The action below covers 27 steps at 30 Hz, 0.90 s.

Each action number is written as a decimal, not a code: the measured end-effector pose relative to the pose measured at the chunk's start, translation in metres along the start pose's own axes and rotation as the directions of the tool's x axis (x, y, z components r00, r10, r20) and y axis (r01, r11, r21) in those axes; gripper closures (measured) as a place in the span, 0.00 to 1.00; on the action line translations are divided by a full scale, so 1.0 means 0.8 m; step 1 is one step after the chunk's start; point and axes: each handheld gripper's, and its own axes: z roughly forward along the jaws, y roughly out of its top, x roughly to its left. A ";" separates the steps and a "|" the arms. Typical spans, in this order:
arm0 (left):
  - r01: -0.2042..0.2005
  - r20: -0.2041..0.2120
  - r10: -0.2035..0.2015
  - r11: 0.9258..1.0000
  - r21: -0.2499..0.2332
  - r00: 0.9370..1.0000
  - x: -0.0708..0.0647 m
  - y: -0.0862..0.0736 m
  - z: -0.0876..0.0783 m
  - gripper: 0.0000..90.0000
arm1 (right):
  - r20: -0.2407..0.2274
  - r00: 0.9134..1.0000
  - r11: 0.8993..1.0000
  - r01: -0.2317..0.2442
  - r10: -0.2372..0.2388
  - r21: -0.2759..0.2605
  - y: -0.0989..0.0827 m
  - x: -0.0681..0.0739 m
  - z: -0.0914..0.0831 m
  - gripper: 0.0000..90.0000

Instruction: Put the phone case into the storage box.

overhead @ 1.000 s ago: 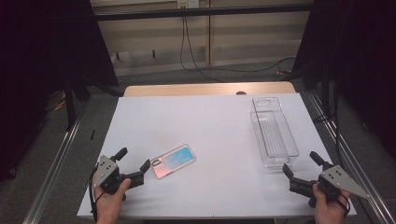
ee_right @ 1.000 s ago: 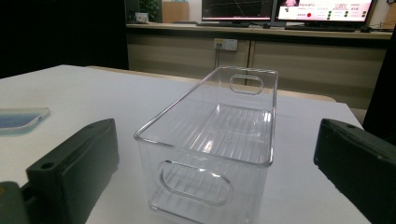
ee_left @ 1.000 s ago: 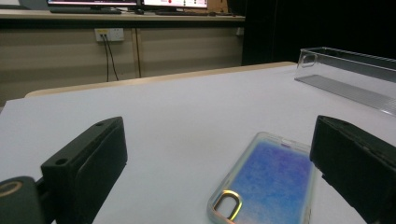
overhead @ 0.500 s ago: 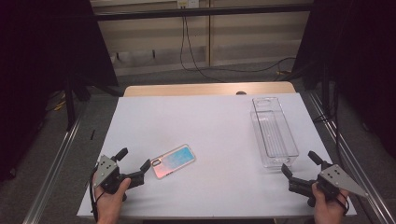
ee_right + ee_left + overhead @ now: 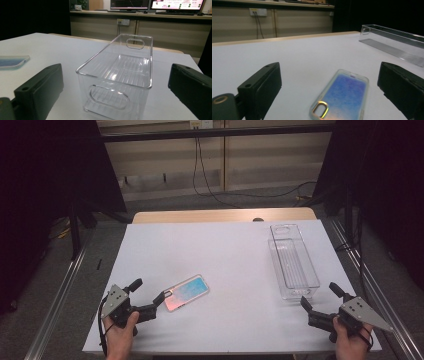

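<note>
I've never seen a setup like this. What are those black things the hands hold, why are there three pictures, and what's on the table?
A person holds a hand tool with a two-jaw claw in each hand: the left claw and the right claw. One camera looks down from above; another rides on each claw, looking along its black jaws. On the white table lie a phone case, just in front of the left claw, and a clear plastic bin, empty, in front of the right one. Both claws are open and hold nothing.

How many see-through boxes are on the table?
1. The box stands at the table's right side, just ahead of the right claw. It looks empty.
</note>
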 end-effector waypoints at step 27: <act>-0.084 0.024 0.084 0.996 -0.003 0.996 -0.019 0.024 0.048 0.02 | -0.010 1.000 1.000 0.002 -0.002 -0.002 0.000 0.001 -0.001 0.00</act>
